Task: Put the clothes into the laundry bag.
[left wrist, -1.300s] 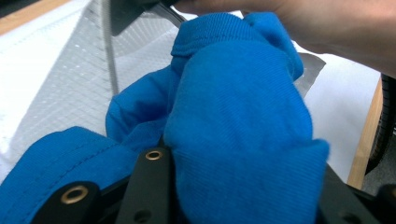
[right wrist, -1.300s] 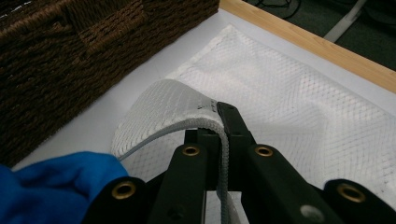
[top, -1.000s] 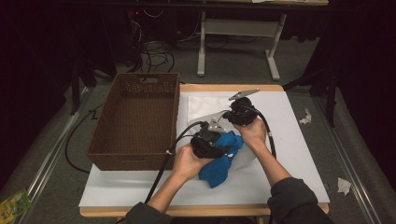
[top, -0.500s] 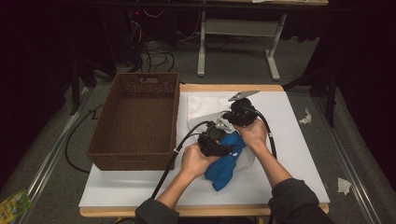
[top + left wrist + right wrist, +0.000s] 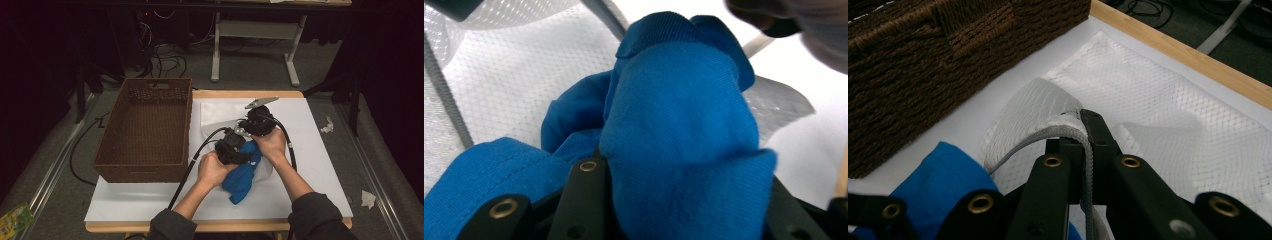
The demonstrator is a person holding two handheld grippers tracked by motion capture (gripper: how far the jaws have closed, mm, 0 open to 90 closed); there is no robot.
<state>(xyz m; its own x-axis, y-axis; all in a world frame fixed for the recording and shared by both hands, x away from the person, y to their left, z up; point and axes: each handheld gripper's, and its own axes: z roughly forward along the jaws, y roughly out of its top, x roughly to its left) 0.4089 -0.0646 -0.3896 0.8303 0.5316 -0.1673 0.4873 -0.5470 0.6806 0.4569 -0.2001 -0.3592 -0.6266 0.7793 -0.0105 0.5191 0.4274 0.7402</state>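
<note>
A blue cloth (image 5: 242,177) lies bunched at the middle of the table, partly over a white mesh bag (image 5: 220,117). My left gripper (image 5: 234,150) is shut on the blue cloth (image 5: 674,125), which bulges up between its jaws, with the mesh bag (image 5: 514,75) behind it. Just beyond it, my right gripper (image 5: 245,129) is shut on the bag's grey-corded rim (image 5: 1068,131) and holds it lifted off the table. Under that raised rim, the blue cloth (image 5: 943,180) sits at the mouth of the mesh bag (image 5: 1158,110). The two grippers nearly touch.
An empty brown wicker basket (image 5: 145,125) stands at the table's left, close beside the bag (image 5: 923,65). A white sheet (image 5: 320,165) covers the tabletop, with a wooden edge (image 5: 1188,55) beyond. Paper scraps (image 5: 327,125) and cables lie on the floor.
My left gripper has shifted a little to the right, toward the right gripper and the bag's mouth, carrying the blue cloth. The right gripper has kept still.
</note>
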